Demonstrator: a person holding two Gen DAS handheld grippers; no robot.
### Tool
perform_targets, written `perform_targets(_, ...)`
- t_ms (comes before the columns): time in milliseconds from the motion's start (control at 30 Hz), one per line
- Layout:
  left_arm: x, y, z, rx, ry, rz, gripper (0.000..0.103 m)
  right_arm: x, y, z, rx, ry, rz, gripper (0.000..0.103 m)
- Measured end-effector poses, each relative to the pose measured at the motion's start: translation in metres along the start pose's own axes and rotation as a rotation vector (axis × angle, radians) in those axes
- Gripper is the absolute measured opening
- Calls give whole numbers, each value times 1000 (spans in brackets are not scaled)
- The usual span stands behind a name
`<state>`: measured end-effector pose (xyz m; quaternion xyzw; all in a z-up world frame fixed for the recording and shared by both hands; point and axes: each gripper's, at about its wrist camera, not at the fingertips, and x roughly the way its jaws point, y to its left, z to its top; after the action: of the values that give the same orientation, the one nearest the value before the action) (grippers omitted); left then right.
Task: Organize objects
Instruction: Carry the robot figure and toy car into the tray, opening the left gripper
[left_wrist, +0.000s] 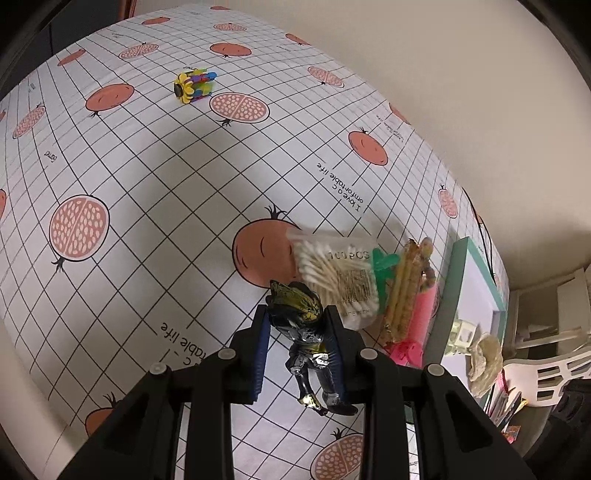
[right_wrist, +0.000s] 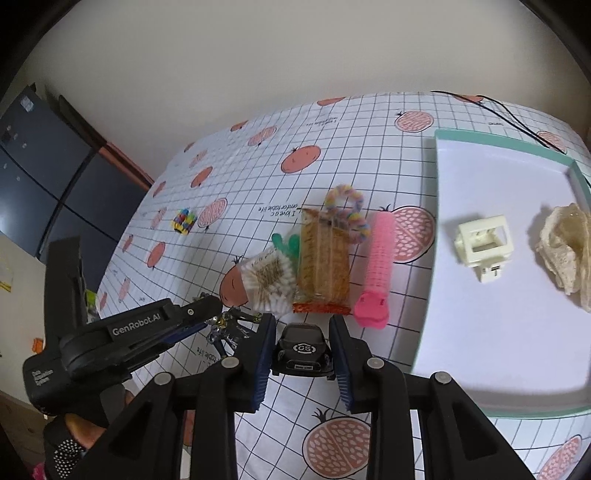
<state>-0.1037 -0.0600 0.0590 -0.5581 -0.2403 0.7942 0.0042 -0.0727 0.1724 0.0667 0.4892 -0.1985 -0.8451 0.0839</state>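
Note:
A dark toy figure (left_wrist: 308, 332) with gold and silver parts lies lengthwise between the fingers of my left gripper (left_wrist: 295, 310), which is shut on it just above the tablecloth. In the right wrist view the same left gripper (right_wrist: 214, 312) comes in from the left with the figure (right_wrist: 225, 328) at its tip. My right gripper (right_wrist: 301, 319) is shut on a small black toy car (right_wrist: 301, 349). Just beyond both lie a bag of cotton swabs (right_wrist: 269, 284), a packet of brown sticks (right_wrist: 323, 266) and a pink hair roller (right_wrist: 376, 266).
A teal-rimmed white tray (right_wrist: 498, 144) at the right holds a cream plastic cube (right_wrist: 484, 245) and a beige lumpy piece (right_wrist: 565, 247). A colourful block toy (left_wrist: 194, 85) sits far off on the cloth. A black cable (right_wrist: 498, 107) runs behind the tray. A gloved hand (right_wrist: 70, 450) holds the left gripper.

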Motion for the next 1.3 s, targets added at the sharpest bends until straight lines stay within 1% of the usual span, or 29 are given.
perform_targets(133, 4, -3, 5, -8, -11, -6, 30, -7, -7, 1, 15, -15, 0, 32)
perform_targets(300, 6, -6, 5, -10, -14, -20, 30, -13, -16, 1, 23, -21, -14, 32)
perform_targets(500, 4, -14, 2, -1, -24, -44, 30, -27, -34, 3, 63, -47, -15, 32)
perform_targets(767, 4, -34, -4, 26, -36, -98, 30, -49, -61, 3, 119, -83, -26, 32)
perform_targets(1033, 4, -71, -25, 98, -26, -166, 30, -71, -101, -5, 189, -112, -62, 32)
perform_targets(1300, 8, -111, -50, 198, -7, -225, 30, -91, -144, -20, 264, -137, -130, 32)
